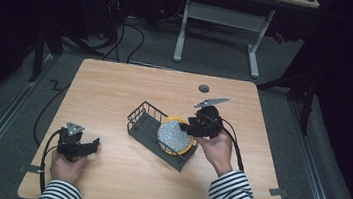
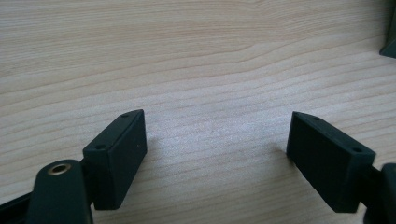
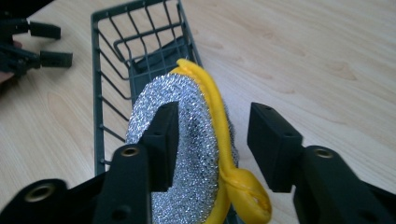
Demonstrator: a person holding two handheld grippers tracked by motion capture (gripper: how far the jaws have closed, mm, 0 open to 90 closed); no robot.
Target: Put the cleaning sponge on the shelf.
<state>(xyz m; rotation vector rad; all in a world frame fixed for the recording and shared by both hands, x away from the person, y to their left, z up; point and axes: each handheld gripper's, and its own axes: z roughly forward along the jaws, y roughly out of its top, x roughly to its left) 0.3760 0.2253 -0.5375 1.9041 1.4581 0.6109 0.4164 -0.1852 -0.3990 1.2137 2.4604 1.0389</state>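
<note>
A person in striped sleeves is working two claws over a wooden table (image 1: 115,85). The right claw (image 1: 185,127) is hovering at the near end of a dark wire basket (image 1: 145,113) lying at the table's middle, its jaws standing apart on either side of a sponge (image 1: 174,135). The sponge, silver scouring mesh on one face and yellow on the other, is standing on edge in the basket's near end. In the right gripper view the sponge (image 3: 196,140) is sitting between the jaws: the left jaw is lying against the mesh face, while the right jaw is standing clear of the yellow edge, so the claw is not gripping it. The basket (image 3: 100,84) is stretching away behind the sponge, its far end empty, its wire walls closing in on both sides.

The left claw (image 1: 92,146) is resting well apart at the table's near left corner, jaws wide open and holding nothing, with bare wood between them in the left gripper view (image 2: 217,140). A small round dark disc (image 1: 204,88) is sitting near the table's far edge.
</note>
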